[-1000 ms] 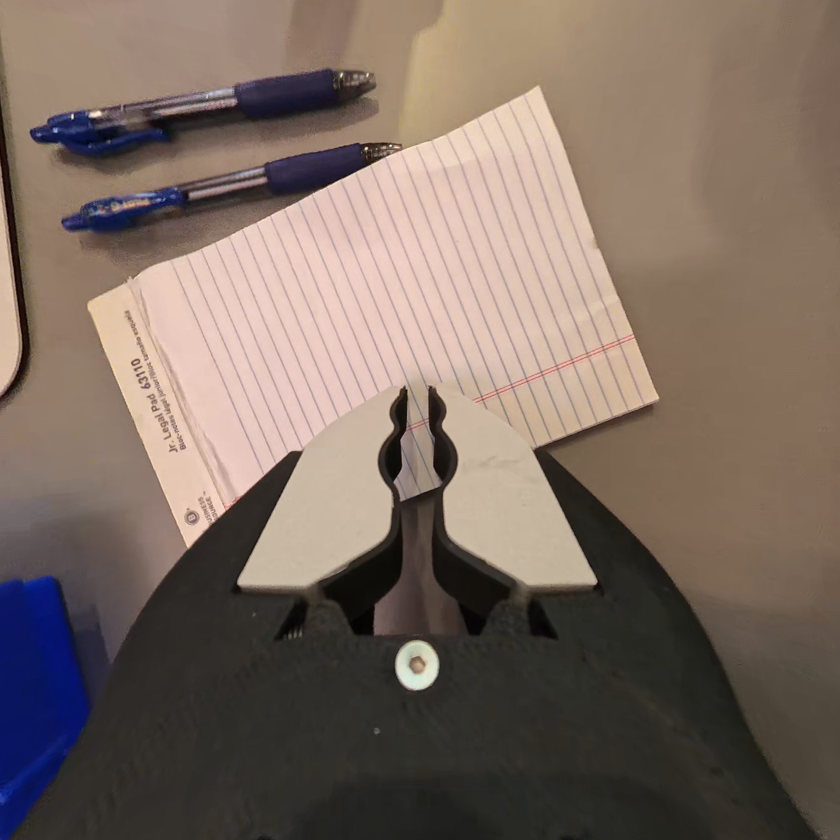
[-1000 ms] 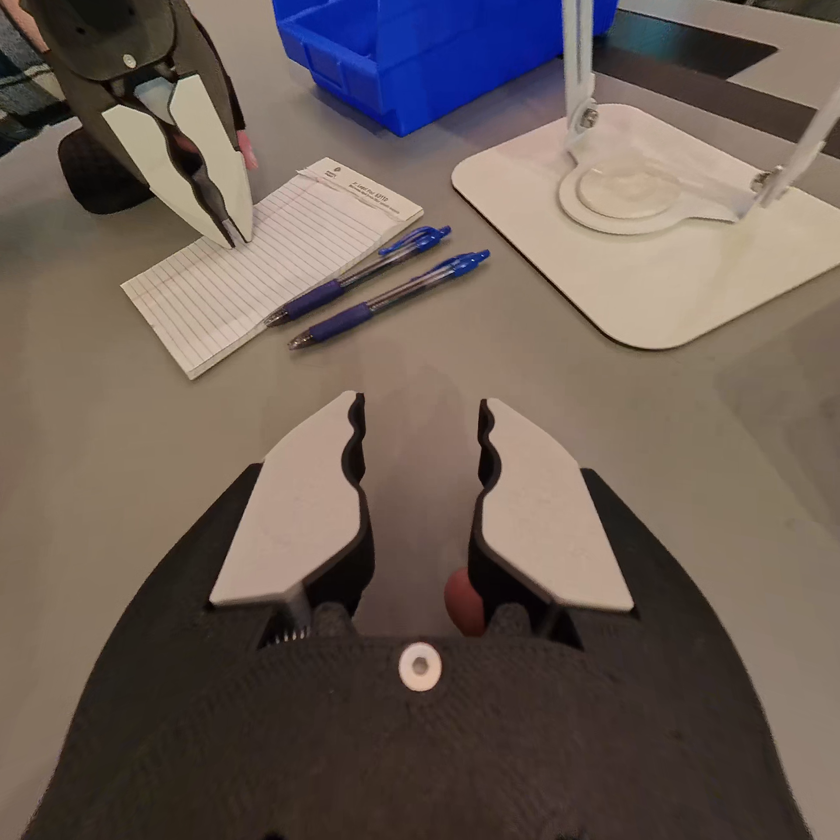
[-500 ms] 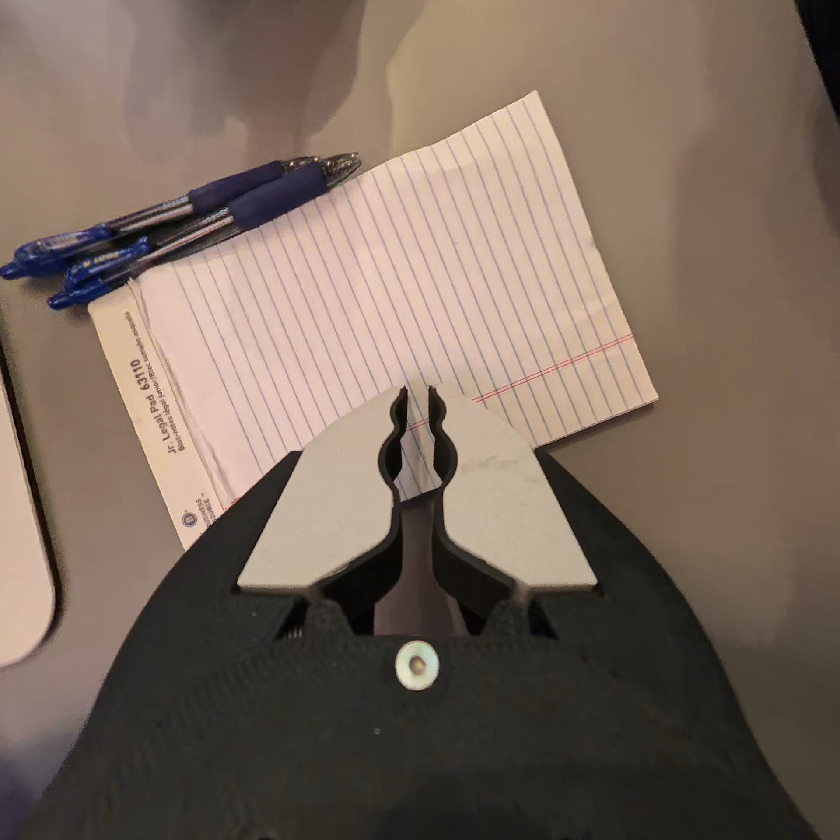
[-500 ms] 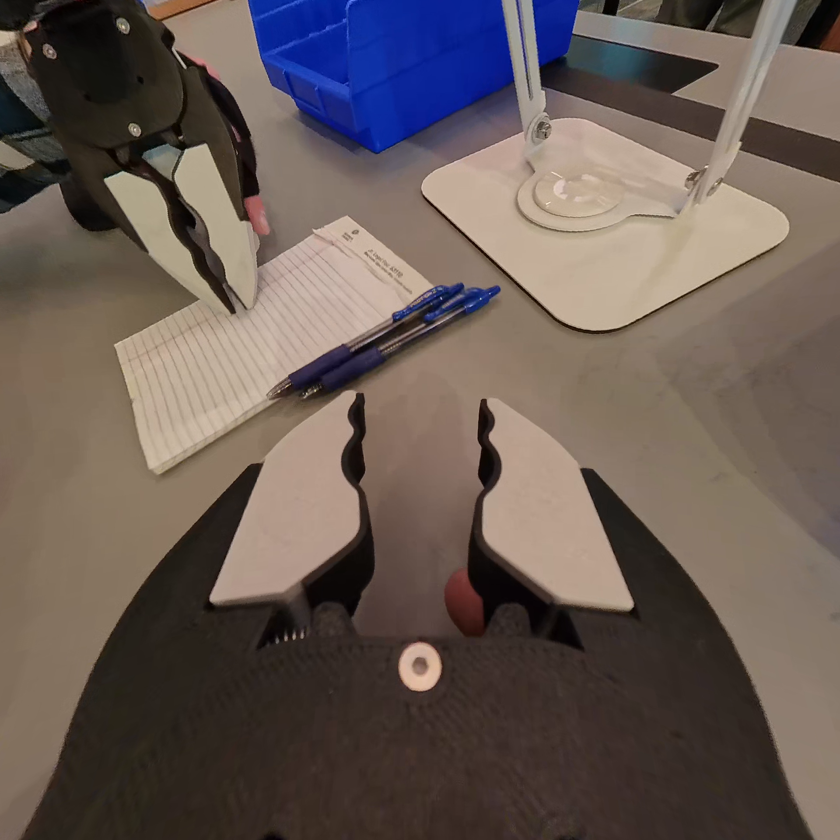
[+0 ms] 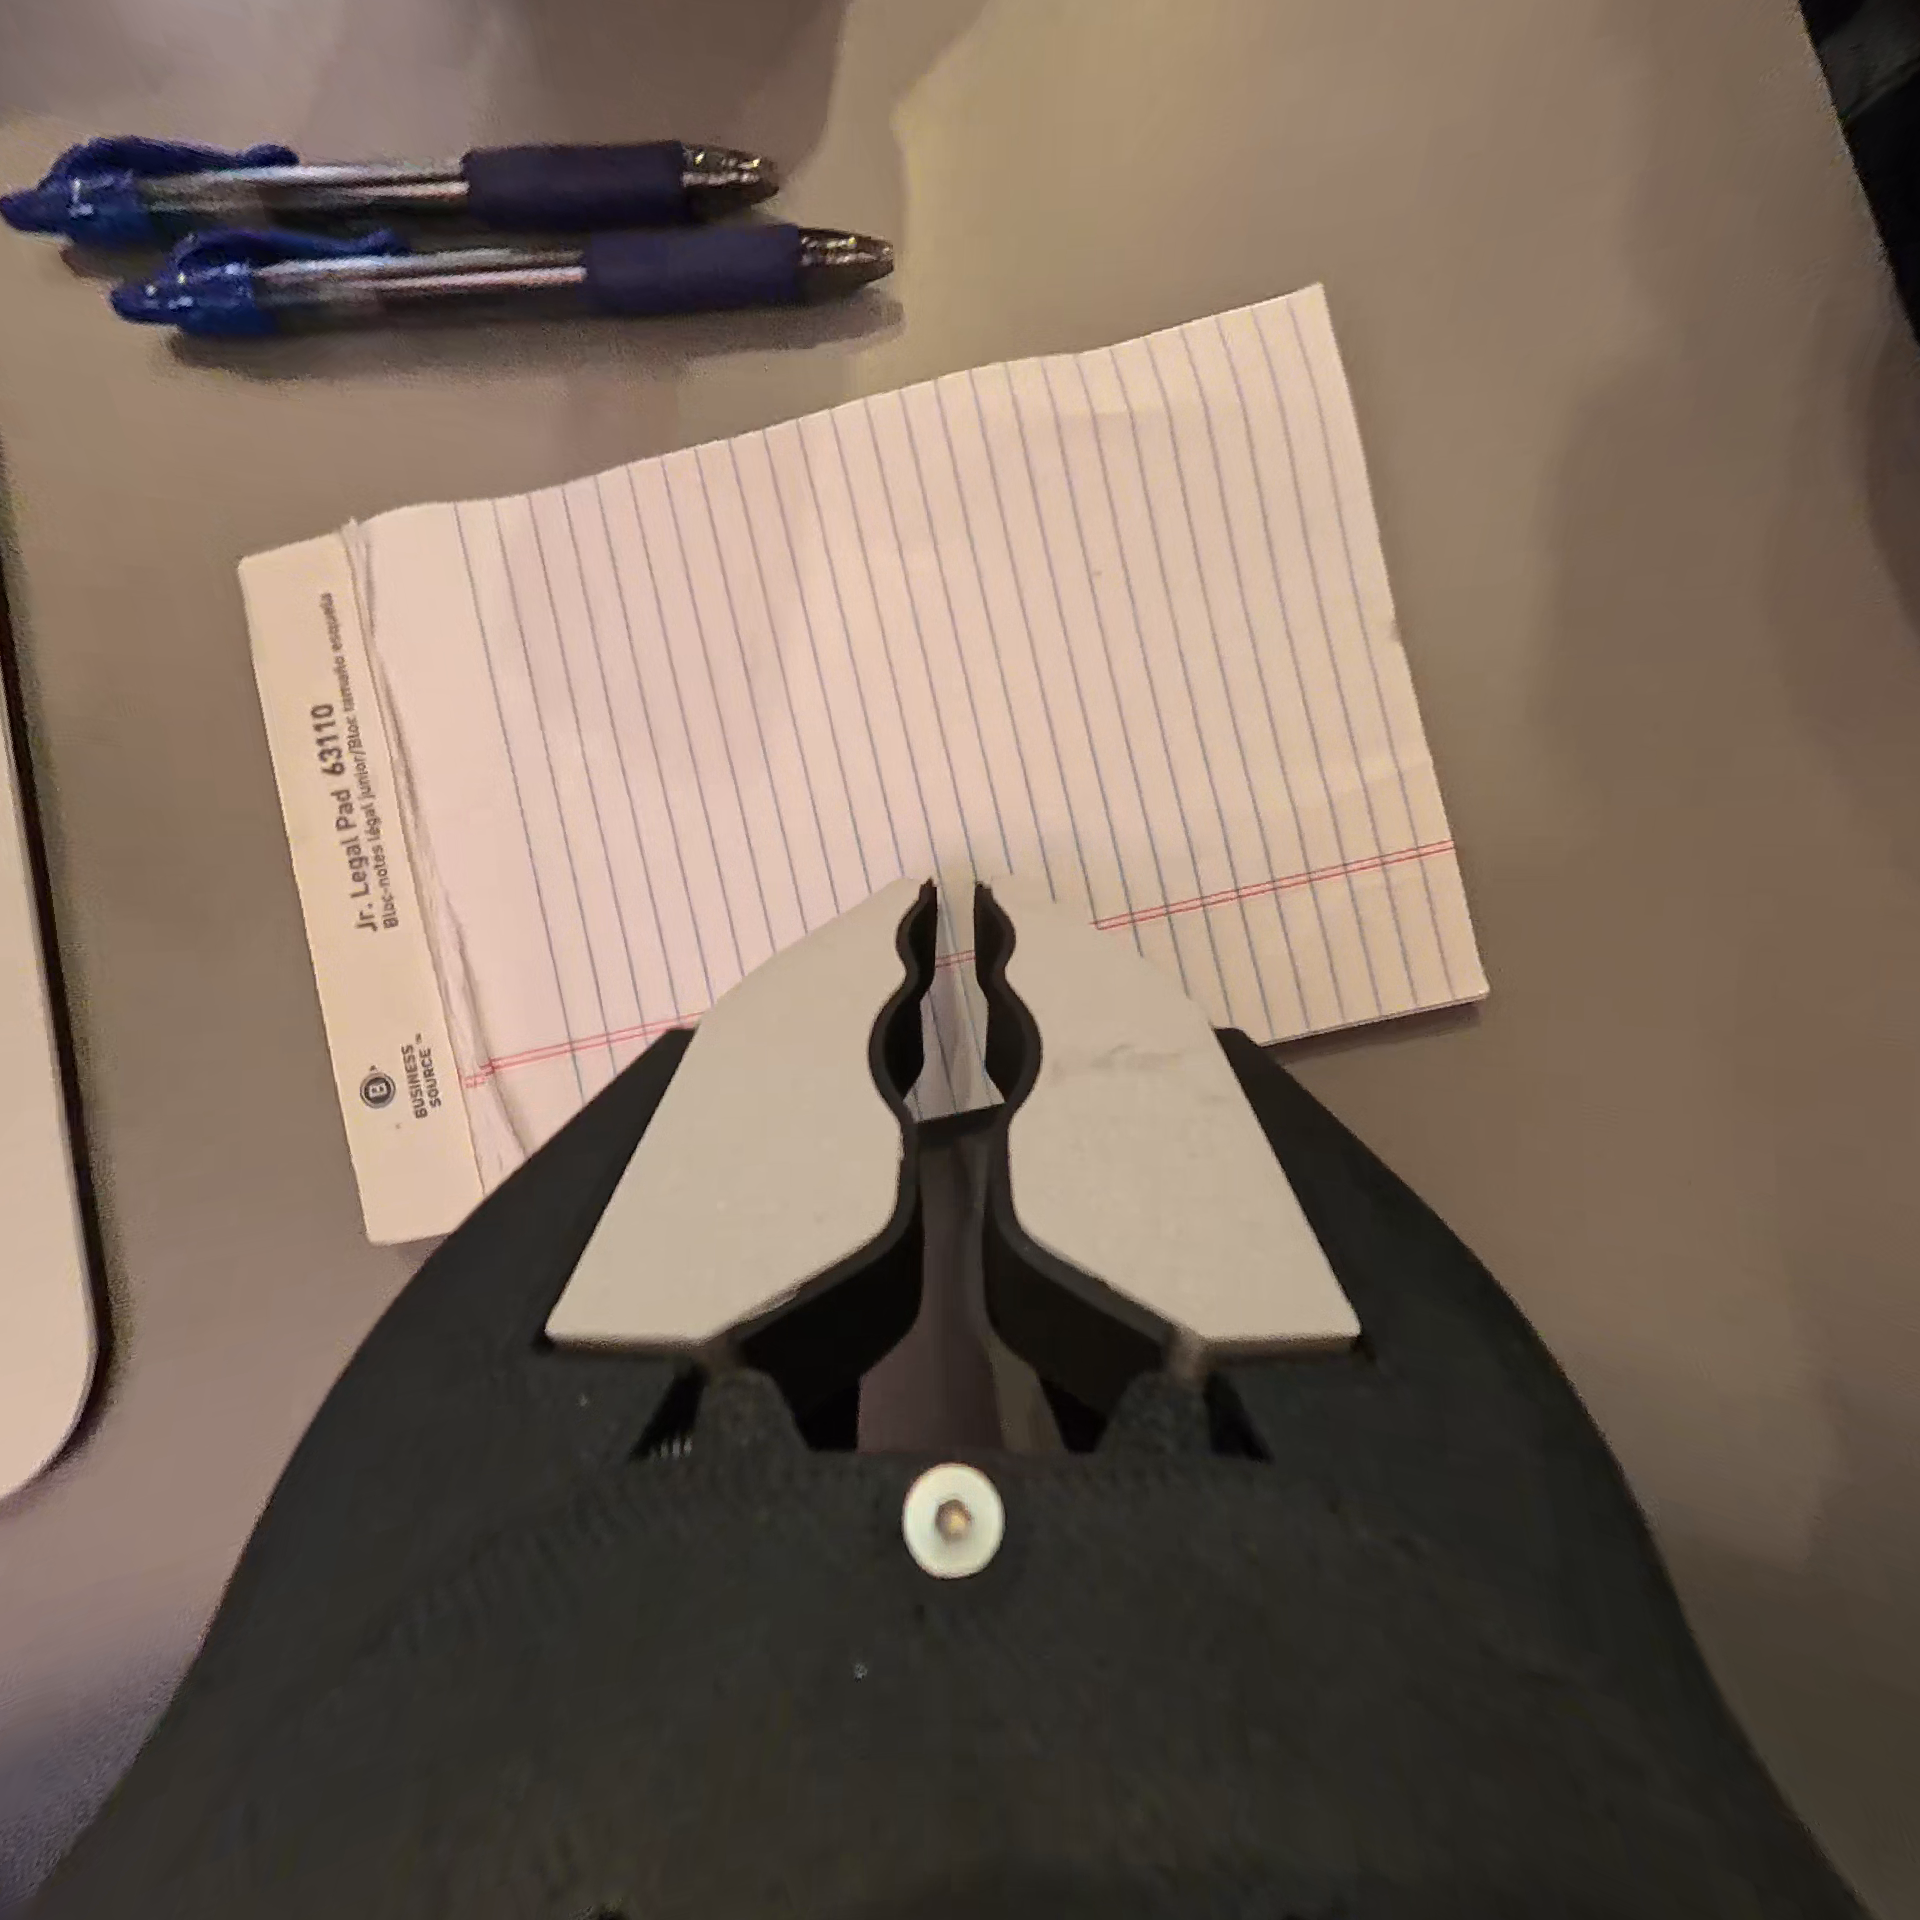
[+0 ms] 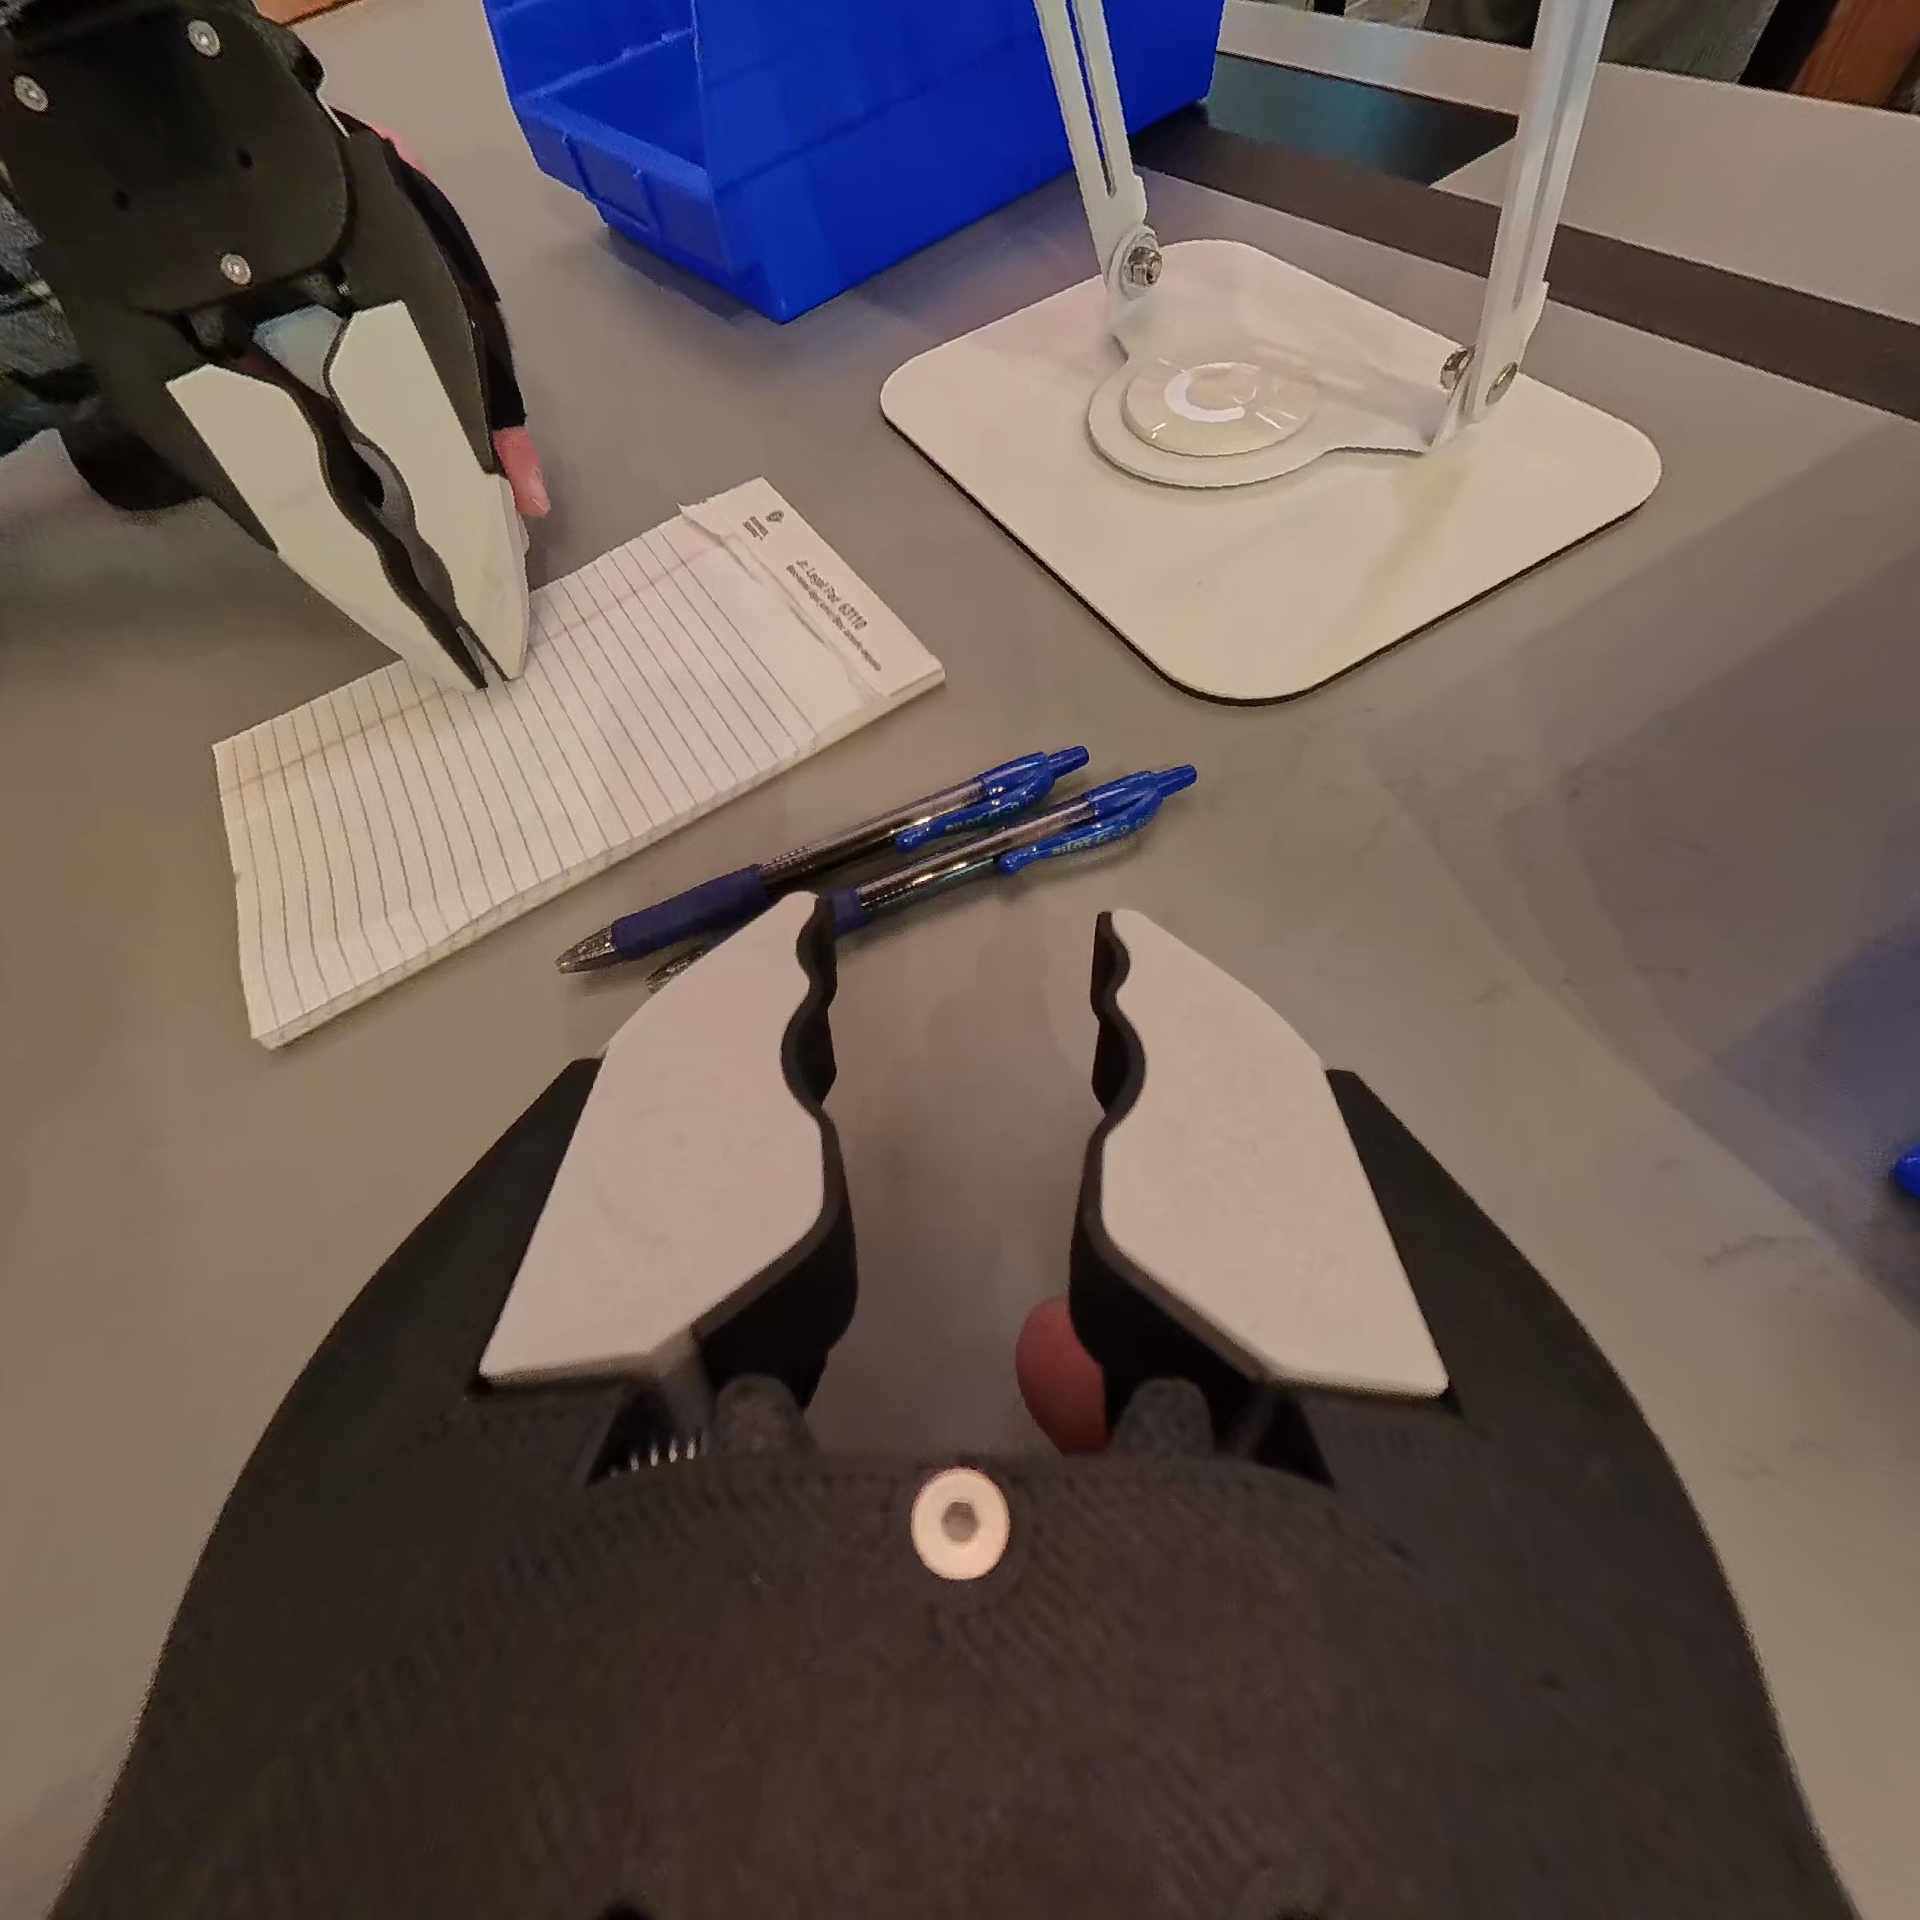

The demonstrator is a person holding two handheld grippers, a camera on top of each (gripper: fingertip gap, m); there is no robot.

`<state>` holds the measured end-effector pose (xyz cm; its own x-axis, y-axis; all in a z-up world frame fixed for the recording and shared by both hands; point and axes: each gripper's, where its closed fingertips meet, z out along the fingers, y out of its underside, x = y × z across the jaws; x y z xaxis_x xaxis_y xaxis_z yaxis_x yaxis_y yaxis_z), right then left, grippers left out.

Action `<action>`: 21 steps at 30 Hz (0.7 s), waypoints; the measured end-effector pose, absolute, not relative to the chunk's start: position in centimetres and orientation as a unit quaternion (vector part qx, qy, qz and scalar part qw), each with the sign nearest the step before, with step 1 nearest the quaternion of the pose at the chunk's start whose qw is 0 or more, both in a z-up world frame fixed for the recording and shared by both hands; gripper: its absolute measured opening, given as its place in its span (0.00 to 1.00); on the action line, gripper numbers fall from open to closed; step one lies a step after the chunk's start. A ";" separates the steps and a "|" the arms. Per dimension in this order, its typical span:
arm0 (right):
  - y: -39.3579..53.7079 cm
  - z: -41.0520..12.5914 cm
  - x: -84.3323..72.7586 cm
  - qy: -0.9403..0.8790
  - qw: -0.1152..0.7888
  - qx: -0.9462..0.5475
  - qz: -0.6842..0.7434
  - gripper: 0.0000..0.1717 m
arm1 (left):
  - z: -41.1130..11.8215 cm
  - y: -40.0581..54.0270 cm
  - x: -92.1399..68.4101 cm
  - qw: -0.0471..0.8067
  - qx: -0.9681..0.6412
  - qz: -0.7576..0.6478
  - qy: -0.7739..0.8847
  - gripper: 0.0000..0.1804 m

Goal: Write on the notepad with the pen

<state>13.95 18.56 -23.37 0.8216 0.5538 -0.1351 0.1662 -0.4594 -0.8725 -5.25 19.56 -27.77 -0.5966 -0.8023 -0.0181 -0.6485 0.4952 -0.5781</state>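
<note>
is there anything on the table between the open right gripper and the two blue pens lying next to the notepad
Nothing visible blocks it. The open right gripper has only bare grey table ahead; its left fingertip already overlaps the nearer blue clear-barrelled pen in view. The second pen lies beside the white lined notepad, where the nearly closed left gripper rests.

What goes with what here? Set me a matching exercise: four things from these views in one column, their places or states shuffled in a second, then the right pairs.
Things:
1. white lined paper notepad
2. two blue click pens
3. blue plastic bin
4. right tool

Places or states:
A. jaws wide apart, nothing between them
B. lying side by side on the grey table, beside the pad
C. under the tips of the left tool
D. at the far edge, behind the flat white stand base

Pairs: 1-C, 2-B, 3-D, 4-A
</note>
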 end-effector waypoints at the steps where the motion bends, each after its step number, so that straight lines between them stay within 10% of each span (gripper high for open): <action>1: 18.6 -23.4 13.9 -0.217 0.471 -0.830 0.205 0.28 | -27.8 19.7 -5.3 0.144 -0.434 -0.268 0.848 0.04; 21: 18.3 -25.0 11.9 -0.178 0.417 -0.863 0.225 0.23 | -25.1 19.8 0.2 0.207 -0.399 -0.239 0.860 0.18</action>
<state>11.94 18.33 -24.97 0.8356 0.4945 -0.2391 0.1202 -0.5894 -0.7989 0.23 19.75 -25.08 -0.5956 -0.7861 -0.1652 -0.5877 0.5667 -0.5775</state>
